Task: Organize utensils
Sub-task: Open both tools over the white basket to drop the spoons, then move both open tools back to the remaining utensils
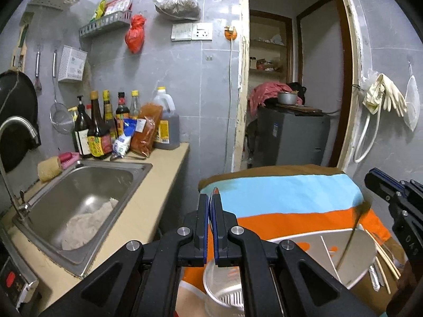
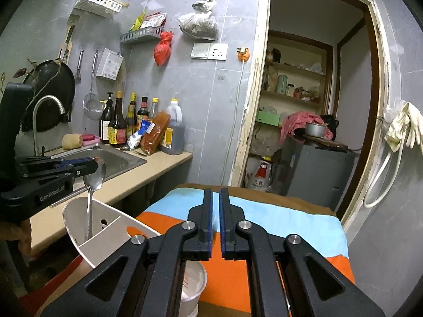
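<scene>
My left gripper (image 1: 210, 198) is shut on a metal spoon (image 2: 94, 177), pinched by its bowl. In the right wrist view the spoon hangs handle-down into a compartment of the white utensil holder (image 2: 105, 227), with the left gripper (image 2: 90, 165) above it. My right gripper (image 2: 215, 192) has its jaws nearly together with a thin gap and holds nothing that I can see. In the left wrist view a round metal plate (image 1: 343, 253) lies on the striped cloth, with wooden chopsticks (image 1: 383, 256) and a metal utensil (image 1: 374, 277) beside it. A dark blurred stick (image 1: 354, 232) crosses the plate.
A steel sink (image 1: 79, 198) with a rag sits left, with a faucet (image 1: 15, 132) and sauce bottles (image 1: 97, 129) behind. The table has an orange and blue cloth (image 1: 285, 200). A white cup (image 2: 193, 285) stands under my right gripper. A doorway (image 2: 317, 105) is ahead.
</scene>
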Demonstrator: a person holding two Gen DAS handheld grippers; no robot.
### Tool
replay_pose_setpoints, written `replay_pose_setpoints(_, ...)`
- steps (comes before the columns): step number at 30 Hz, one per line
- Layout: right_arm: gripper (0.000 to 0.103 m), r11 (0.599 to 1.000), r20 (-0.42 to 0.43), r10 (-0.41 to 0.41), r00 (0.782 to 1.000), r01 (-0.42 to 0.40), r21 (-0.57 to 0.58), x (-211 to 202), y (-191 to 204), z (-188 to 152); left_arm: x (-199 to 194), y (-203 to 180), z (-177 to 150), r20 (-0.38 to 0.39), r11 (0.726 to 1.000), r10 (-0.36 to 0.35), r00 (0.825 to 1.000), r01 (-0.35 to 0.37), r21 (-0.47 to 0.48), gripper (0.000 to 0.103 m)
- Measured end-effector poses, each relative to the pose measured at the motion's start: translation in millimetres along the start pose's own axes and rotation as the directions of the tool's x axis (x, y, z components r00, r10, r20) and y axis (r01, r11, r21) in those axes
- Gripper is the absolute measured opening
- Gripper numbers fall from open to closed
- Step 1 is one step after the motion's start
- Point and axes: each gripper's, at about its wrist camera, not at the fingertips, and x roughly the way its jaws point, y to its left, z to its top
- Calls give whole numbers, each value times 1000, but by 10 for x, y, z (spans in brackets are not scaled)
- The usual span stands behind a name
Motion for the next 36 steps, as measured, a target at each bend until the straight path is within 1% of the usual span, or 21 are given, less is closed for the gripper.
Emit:
replay_pose_setpoints(1, 22, 1000, -4, 1, 1000, -1, 6, -10, -16, 0, -19, 2, 3, -9, 1000, -8, 1000, 8, -7, 3)
replay_pose_setpoints(2, 38, 1000, -5, 2, 1000, -2, 16, -25, -36, 4, -38, 4, -1, -15, 1000, -15, 1000, 14, -15, 3)
replay_pose_setpoints(3, 44, 1000, 0, 2, 1000, -2, 25, -44, -57, 13, -58, 11, 5, -26, 999, -26, 999, 25, -28, 4)
replay_pose_setpoints(4, 47, 999, 8, -1, 1000, 1, 37, -83, -92, 28, -63, 18, 10, -35, 999, -36, 999, 35, -42, 5)
replay_pose_setpoints(5, 47, 999, 9, -5, 1000, 4, 40, -100, -110, 39, -74, 28, 13, -46, 997, -49, 998, 46, -65, 6)
replay_pose_setpoints(6, 47, 999, 8, -8, 1000, 7, 43, -118, -133, 56, -88, 34, 16, -55, 995, -60, 997, 55, -85, 8)
replay_pose_setpoints(7, 48, 999, 7, -11, 1000, 11, 46, -143, -160, 70, -97, 33, 14, -60, 993, -65, 996, 59, -99, 13)
replay_pose_setpoints(8, 53, 998, 8, -15, 1000, 15, 53, -173, -199, 83, -114, 25, 17, -62, 991, -74, 995, 66, -112, 16)
replay_pose_setpoints(9, 56, 998, 9, -21, 1000, 21, 62, -205, -244, 96, -142, 8, 23, -58, 989, -83, 995, 76, -125, 24)
replay_pose_setpoints(10, 63, 997, 13, -32, 999, 31, 73, -247, -307, 112, -175, -17, 30, -51, 987, -93, 994, 85, -136, 34)
replay_pose_setpoints(11, 67, 996, 15, -42, 999, 41, 80, -278, -357, 125, -200, -40, 37, -44, 985, -101, 994, 94, -146, 38)
replay_pose_setpoints(12, 68, 995, 18, -52, 999, 50, 87, -306, -408, 141, -226, -68, 47, -36, 983, -110, 993, 103, -154, 46)
replay_pose_setpoints(15, 79, 988, 26, -94, 995, 91, 121, -426, -627, 186, -323, -228, 99, -7, 978, -135, 991, 132, -160, 56)
replay_pose_setpoints(16, 85, 986, 30, -102, 994, 97, 137, -464, -698, 206, -351, -296, 119, 1, 978, -141, 990, 140, -157, 61)
replay_pose_setpoints(17, 93, 982, 34, -109, 993, 103, 156, -512, -786, 216, -378, -345, 135, 10, 977, -147, 989, 147, -157, 65)
replay_pose_setpoints(18, 96, 978, 40, -121, 992, 112, 174, -565, -876, 222, -407, -400, 154, 21, 975, -154, 988, 155, -158, 71)
replay_pose_setpoints(19, 98, 974, 51, -138, 989, 126, 191, -628, -981, 224, -447, -479, 181, 40, 973, -162, 986, 166, -159, 77)
replay_pose_setpoints(25, 101, 956, 64, -203, 977, 184, 230, -855, -1458, 201, -576, -876, 275, 90, 971, -182, 979, 194, -142, 92)
replay_pose_setpoints(32, 101, 933, 79, -273, 959, 244, 263, -1117, -1951, 86, -609, -1412, 304, 120, 971, -204, 971, 217, -101, 99)
replay_pose_setpoints(34, 101, 930, 78, -277, 958, 247, 273, -1176, -2087, 48, -617, -1553, 295, 131, 972, -204, 970, 217, -92, 102)
replay_pose_setpoints(36, 101, 929, 77, -279, 957, 248, 274, -1223, -2212, 9, -637, -1715, 279, 143, 972, -207, 968, 220, -85, 102)
